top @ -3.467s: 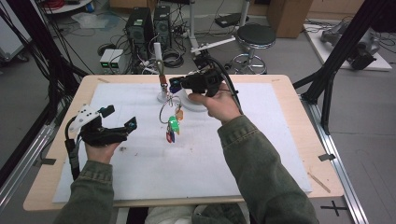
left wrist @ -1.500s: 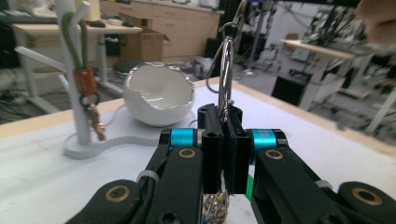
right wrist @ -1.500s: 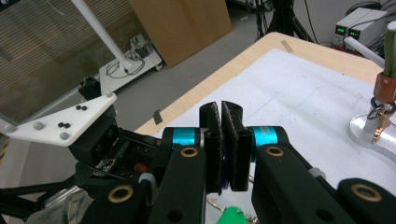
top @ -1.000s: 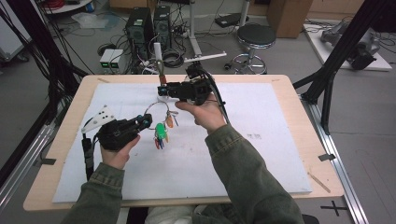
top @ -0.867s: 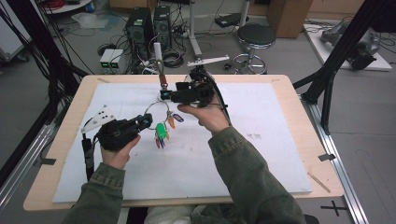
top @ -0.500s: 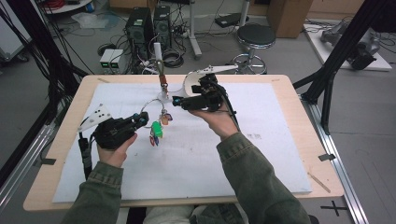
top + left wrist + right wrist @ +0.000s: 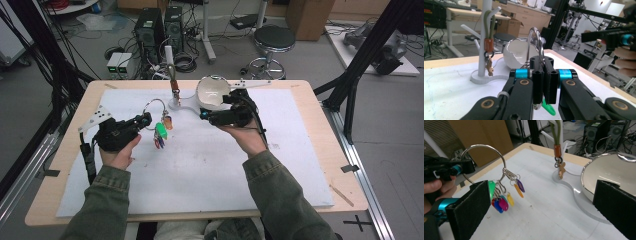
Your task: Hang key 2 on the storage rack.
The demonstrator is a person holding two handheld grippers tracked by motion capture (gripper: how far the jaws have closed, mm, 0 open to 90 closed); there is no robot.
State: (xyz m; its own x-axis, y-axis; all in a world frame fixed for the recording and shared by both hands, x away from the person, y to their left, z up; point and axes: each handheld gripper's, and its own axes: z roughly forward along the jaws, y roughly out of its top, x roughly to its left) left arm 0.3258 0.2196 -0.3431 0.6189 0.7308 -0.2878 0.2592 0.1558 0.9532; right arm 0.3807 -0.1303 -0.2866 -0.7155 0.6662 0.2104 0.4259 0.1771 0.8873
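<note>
We've got the left gripper [image 7: 144,121] clamped tight on the key ring [image 7: 484,161] at 9 o'clock of the stand [image 7: 172,92], tags [image 7: 160,134] dangling free. Right gripper [image 7: 206,116] jaws just opened wide w/ nothing btwn them, bowl [image 7: 212,92] at its 12. Keep the ring upright & steady, pls, so the tags don't swing.

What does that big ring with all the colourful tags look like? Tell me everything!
The key ring is a large, shiny metal loop, standing upright above the white mat. The left gripper is shut on its side. Below hang small plastic tags on clips: green, blue, pink, yellow, orange and purple. The tags dangle freely, seemingly just above the mat.
</note>
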